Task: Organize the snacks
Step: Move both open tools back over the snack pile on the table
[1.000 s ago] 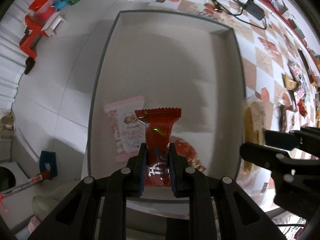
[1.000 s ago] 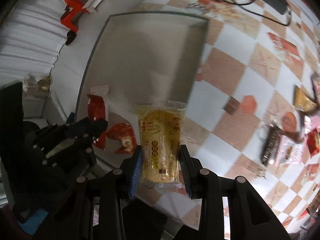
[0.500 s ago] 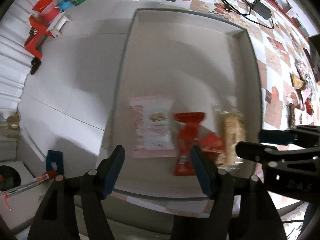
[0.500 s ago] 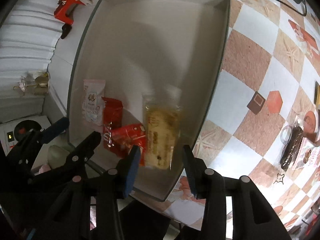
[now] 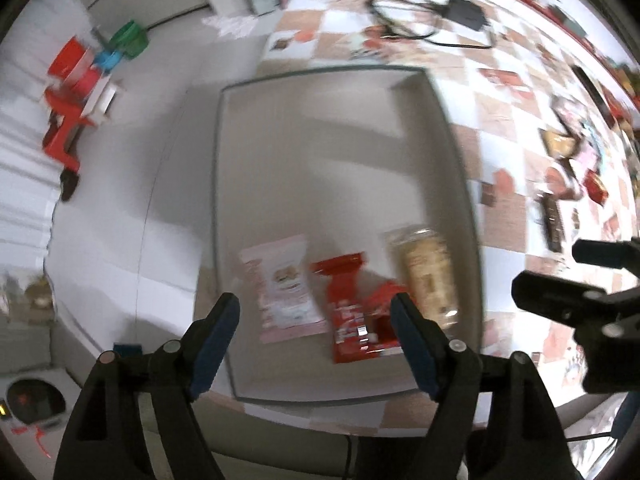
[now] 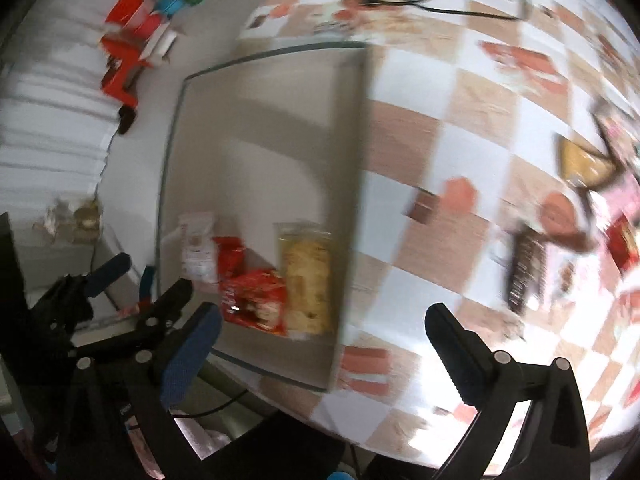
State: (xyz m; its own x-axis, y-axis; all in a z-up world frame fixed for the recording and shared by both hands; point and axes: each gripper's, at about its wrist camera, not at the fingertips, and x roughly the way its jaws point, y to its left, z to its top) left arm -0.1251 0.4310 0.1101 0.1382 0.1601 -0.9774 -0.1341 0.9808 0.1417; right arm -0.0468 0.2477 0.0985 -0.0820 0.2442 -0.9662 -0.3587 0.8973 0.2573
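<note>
A grey tray (image 5: 340, 160) lies on the checkered table; it also shows in the right wrist view (image 6: 264, 128). At its near end lie a pink packet (image 5: 286, 288), a red packet (image 5: 348, 308) partly over another red packet (image 5: 384, 312), and a yellow packet (image 5: 430, 272). The same yellow packet (image 6: 306, 280), red packets (image 6: 252, 292) and pink packet (image 6: 198, 248) show in the right wrist view. My left gripper (image 5: 316, 340) is open and empty above the tray's near edge. My right gripper (image 6: 320, 340) is open and empty above the tray's near right corner.
More loose snacks lie on the table to the right (image 5: 560, 184), also in the right wrist view (image 6: 580, 216). A black cable with adapter (image 5: 432, 12) lies at the back. Red and green items (image 5: 76, 92) sit on the floor left of the table.
Both grippers let go: the red packet and the yellow packet now lie in the tray. Both grippers have opened wide and pulled back and up, and the right one has shifted right.
</note>
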